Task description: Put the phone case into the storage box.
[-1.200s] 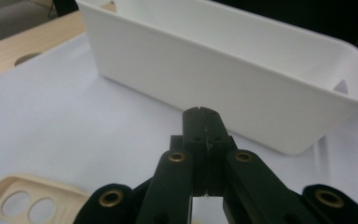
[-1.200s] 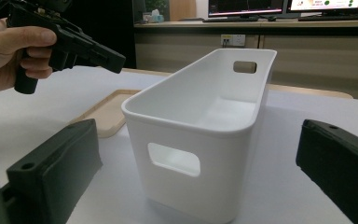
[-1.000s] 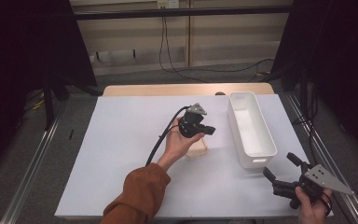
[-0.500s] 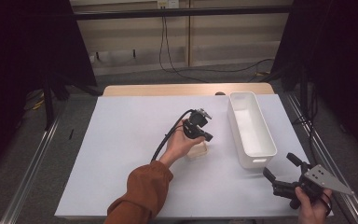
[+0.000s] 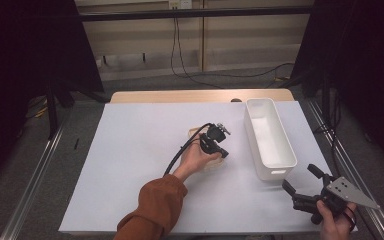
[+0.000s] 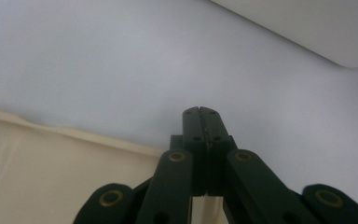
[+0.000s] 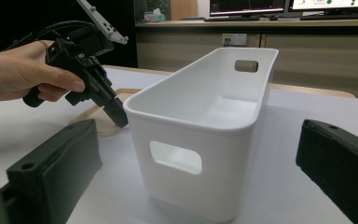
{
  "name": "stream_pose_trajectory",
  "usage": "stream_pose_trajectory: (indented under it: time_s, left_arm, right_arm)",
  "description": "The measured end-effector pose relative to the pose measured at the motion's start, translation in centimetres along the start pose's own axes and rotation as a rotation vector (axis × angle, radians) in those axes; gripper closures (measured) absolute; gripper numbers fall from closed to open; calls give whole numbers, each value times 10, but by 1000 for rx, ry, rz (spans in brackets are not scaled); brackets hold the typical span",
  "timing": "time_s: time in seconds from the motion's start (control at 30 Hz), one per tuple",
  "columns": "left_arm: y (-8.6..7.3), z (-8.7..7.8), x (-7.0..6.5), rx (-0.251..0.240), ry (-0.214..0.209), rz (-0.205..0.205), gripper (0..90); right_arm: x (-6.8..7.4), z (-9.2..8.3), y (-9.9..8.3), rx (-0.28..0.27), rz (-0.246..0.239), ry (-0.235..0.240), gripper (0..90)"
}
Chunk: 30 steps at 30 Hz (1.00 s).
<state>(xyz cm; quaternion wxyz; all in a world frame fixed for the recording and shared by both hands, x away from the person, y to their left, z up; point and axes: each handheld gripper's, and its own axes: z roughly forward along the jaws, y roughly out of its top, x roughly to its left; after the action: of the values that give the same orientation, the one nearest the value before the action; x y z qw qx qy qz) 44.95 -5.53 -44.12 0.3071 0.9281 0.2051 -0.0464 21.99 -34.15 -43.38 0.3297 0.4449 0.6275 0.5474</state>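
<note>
Black left claw [image 5: 224,152], frame centre, jaws pressed together, empty, tip over beige flat piece [image 5: 196,133], mostly hidden under hand, kind unclear. Right claw [image 5: 300,186], lower right, spread wide, empty. White bin [image 5: 270,137] between them on bench [image 5: 130,150]. No readable writing.

White-covered table [image 5: 130,165], white bin [image 5: 269,137] at right, flat beige piece [image 6: 51,177] near centre

Beige flat object [image 5: 196,134]: largely hidden under left gripper [image 5: 219,146] and hand; cropped at left gripper view's edge; kind indeterminate.
</note>
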Motion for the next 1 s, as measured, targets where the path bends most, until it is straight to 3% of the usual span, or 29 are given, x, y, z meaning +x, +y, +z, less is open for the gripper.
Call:
stream_pose_trajectory:
  time_s: [0.4,0.67,1.0]
  left_arm:
    - [-4,3,-3,14,-1,-1,900]
    - [-9,2,-3,-18,-7,-17,900]
    - [-16,-2,-3,-23,-6,-38,900]
  right_arm:
    - [-1,-1,0,0,-2,-3,0]
    - [-1,-1,0,0,-3,-3,0]
    - [-1,-2,0,-1,-4,-6,0]
